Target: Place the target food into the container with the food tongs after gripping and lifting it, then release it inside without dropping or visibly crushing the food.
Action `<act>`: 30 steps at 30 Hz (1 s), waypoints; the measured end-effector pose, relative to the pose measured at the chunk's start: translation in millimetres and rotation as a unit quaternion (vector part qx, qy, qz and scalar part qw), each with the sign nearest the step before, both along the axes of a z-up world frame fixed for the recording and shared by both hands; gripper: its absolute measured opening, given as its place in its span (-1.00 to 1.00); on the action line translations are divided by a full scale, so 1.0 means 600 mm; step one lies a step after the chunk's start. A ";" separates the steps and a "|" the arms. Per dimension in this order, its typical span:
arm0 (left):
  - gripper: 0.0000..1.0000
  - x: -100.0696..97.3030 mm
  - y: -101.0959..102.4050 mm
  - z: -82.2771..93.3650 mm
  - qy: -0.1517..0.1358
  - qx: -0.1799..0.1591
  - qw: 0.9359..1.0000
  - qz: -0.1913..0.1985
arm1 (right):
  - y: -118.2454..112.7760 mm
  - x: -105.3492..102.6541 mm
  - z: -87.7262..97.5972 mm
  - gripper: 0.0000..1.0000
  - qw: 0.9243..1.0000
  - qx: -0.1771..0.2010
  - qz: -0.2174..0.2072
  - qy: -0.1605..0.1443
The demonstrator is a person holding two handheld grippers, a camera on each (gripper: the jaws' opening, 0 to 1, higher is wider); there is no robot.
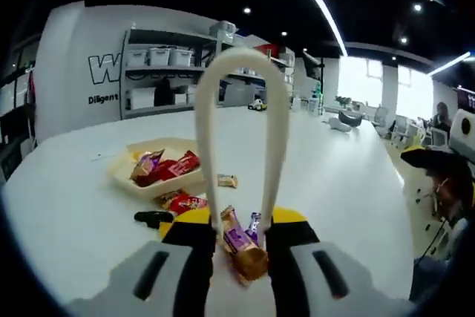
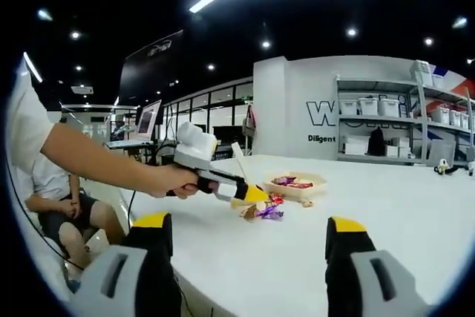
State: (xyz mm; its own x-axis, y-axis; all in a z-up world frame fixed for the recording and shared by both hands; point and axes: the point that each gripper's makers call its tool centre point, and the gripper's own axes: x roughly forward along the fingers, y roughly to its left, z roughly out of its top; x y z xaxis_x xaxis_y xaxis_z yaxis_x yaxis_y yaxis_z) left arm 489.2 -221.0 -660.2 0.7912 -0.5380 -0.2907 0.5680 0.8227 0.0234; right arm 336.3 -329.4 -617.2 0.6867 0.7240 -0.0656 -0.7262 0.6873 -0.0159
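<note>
My left gripper [image 1: 241, 231] has its jaws closed on the two arms of white food tongs [image 1: 239, 64], whose loop arches away from the camera. Between the arms, low on the white table [image 1: 349, 183], lies a gold and purple wrapped candy [image 1: 241, 246]; whether the tongs pinch it I cannot tell. A shallow cream tray [image 1: 122, 172] holding red and purple wrapped sweets sits to the left. In the right gripper view a hand holds the left gripper [image 2: 251, 197] over the loose candy [image 2: 261, 211], with the tray [image 2: 297, 182] just beyond. My right gripper [image 2: 249, 231] stands open and empty.
Loose sweets [image 1: 182, 202] and a small black item [image 1: 152, 218] lie beside the tray. A person in a cap [image 1: 438, 176] sits at the table's right edge. Another person [image 2: 56, 206] sits at the left. Shelves with boxes [image 1: 159, 72] stand behind.
</note>
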 end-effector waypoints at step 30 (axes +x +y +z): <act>-0.48 0.000 0.030 0.028 -0.007 -0.004 1.000 -0.027 | 0.032 0.009 0.003 0.65 1.000 -0.008 0.014 0.001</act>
